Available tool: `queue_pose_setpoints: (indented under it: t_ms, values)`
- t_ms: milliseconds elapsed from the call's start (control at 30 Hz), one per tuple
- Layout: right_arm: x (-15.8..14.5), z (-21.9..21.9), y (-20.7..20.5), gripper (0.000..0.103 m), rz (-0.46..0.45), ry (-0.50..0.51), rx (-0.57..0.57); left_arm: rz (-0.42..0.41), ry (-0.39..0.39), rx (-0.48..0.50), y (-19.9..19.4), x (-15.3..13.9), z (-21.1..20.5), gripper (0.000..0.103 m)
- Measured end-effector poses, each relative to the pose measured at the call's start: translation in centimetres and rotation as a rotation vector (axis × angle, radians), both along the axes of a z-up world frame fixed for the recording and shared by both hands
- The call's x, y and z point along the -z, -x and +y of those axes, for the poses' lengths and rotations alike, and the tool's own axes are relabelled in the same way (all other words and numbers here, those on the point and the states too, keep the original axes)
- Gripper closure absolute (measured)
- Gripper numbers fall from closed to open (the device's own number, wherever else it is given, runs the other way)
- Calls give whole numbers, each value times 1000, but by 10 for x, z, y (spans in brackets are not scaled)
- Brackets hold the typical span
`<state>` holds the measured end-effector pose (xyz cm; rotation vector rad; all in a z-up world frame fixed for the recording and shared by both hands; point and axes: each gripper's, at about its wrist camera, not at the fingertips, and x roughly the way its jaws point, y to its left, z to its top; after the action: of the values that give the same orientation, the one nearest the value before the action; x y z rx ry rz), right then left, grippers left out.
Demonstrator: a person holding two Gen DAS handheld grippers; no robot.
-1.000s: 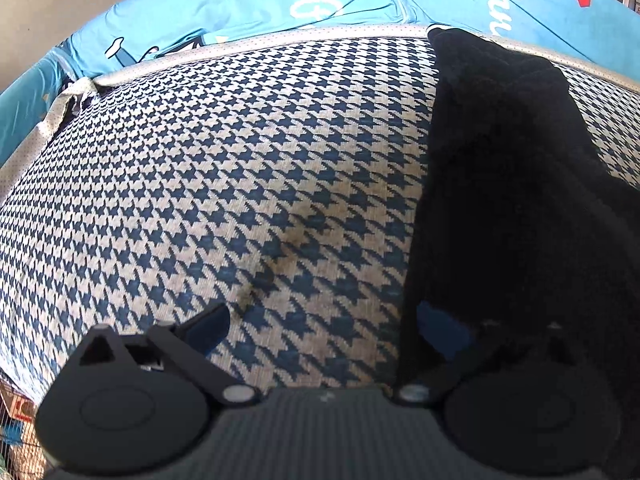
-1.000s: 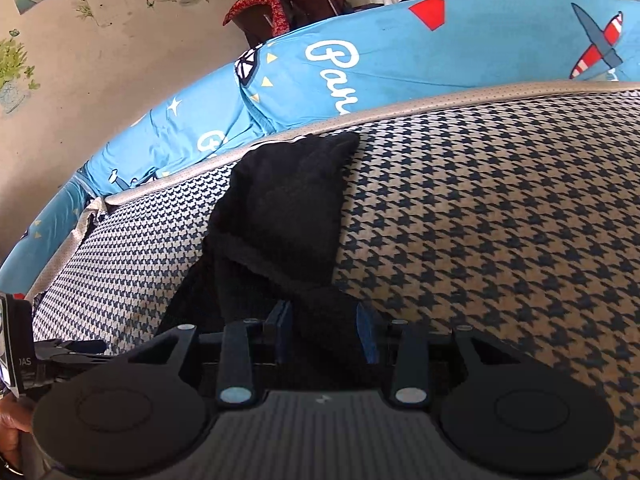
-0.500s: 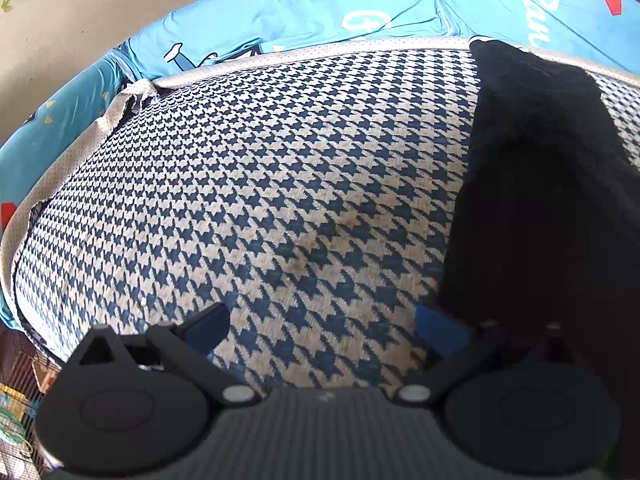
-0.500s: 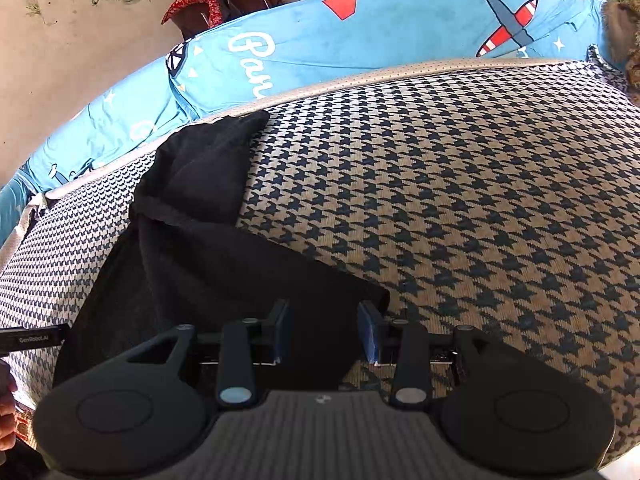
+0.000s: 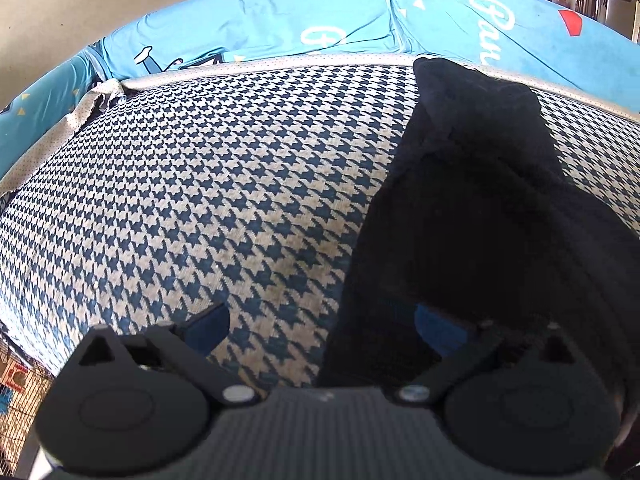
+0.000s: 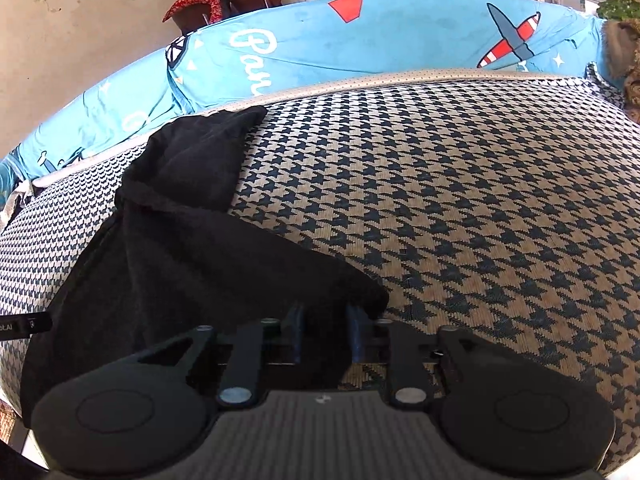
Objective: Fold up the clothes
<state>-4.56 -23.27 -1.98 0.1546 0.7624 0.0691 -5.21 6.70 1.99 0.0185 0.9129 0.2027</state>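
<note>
We see a black fleece garment (image 6: 192, 256) running from lower left toward the upper left of the frame on a houndstooth mattress (image 6: 460, 200). Our right tool (image 6: 324, 334) is clamped on its near corner; our left tool (image 5: 320, 326), fingers apart, straddles its left edge.

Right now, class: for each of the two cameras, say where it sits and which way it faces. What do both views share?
Left wrist: sits on the left gripper, looking forward across the houndstooth cushion toward the blue cover; its fingers are spread wide, the black garment at right.
Right wrist: sits on the right gripper, facing the same way; its fingers pinch the black garment's corner.
Shared: black garment, houndstooth cushion, blue cover.
</note>
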Motion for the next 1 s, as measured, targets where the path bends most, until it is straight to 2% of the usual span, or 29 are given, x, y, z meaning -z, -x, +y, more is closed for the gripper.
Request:
queue_pose_setpoints:
  t_ms: [33, 167, 300, 400, 533, 1000]
  values:
    - [0, 1, 0, 93, -6, -2, -6, -1, 0, -2, 0, 0, 0, 0]
    - [-2, 6, 3, 96, -33, -22, -29, 1, 4, -28, -1, -2, 6, 0]
    - [-15, 11, 13, 96, -82, -127, -73, 1, 5, -65, 0, -2, 14, 0]
    - [-27, 25, 25, 96, -119, -192, -145, 1, 12, -88, 1, -4, 20, 0]
    - [-43, 58, 43, 96, -171, -217, -287, -1, 22, -119, 3, -6, 29, 0]
    - [-36, 159, 62, 96, -124, -239, -574, -43, 77, -212, 13, -22, 61, 0]
